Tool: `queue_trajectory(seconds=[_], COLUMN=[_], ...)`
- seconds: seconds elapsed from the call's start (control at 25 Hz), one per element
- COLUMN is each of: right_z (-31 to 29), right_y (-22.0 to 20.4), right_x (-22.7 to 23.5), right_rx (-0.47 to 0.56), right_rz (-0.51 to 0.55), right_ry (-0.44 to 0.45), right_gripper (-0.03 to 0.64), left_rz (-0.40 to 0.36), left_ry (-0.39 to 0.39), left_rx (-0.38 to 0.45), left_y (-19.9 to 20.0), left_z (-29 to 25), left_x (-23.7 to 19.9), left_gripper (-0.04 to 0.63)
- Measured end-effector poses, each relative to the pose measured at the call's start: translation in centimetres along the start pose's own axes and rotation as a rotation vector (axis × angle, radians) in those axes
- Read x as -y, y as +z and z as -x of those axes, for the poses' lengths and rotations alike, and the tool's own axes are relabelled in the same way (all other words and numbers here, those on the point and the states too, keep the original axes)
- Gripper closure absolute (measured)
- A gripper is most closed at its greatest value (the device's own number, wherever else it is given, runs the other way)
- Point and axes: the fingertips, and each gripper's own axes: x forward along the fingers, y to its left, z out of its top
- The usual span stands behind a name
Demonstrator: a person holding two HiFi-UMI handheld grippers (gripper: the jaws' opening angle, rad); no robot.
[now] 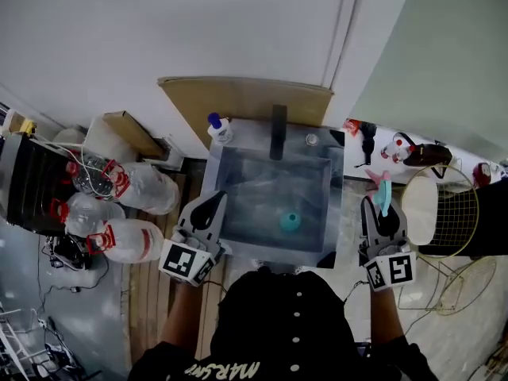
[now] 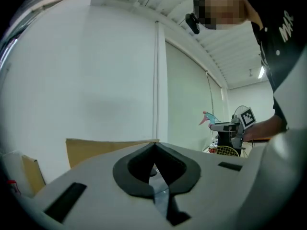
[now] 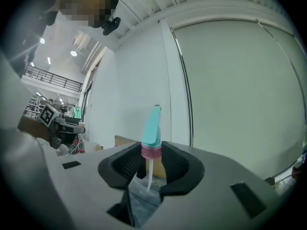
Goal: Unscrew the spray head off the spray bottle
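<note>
Right gripper view: right gripper [image 3: 152,153] jaws clamp the probably light, stiff spray head [image 3: 153,128] by its pink collar [image 3: 151,151], nozzle [image 3: 155,113] toward 12 o'clock; left gripper [image 2: 154,146] jaws together.

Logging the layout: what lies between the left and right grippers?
Head view: the sink basin, with a small teal object in it, probably the bottle.

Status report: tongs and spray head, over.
Left tongs shut, empty. Right tongs shut on teal plastic spray head with pink collar, tube hanging free. No obstruction seen.
</note>
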Motion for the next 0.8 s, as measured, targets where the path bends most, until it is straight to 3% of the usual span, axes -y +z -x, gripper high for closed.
queue_trajectory(seconds=[0.12,0.32,0.56,0.8], right_z=[0.3,1.0,1.0,1.2], right_y=[0.9,1.2,1.6,1.9], right_x=[0.5,1.5,1.6,1.7], right_rx=[0.010,0.014,0.033,0.040], right_rz=[0.029,0.021,0.022,0.025], right_ry=[-0.016,-0.041,-0.051,-0.051], right_gripper=[0.472,0.471,0.472,0.472], left_rz=[-0.060,-0.036,-0.089,-0.093], left_ry=[0.018,0.070,0.064,0.057], left_rx=[0.024,0.046,0.051,0.068], left_y=[1.3,2.4,2.5,3.5], left_z=[0.4,1.0,0.5,-0.5], left_x=[-0.1,-0.4,0.4,1.4], left_gripper=[0.571,0.571,0.571,0.571])
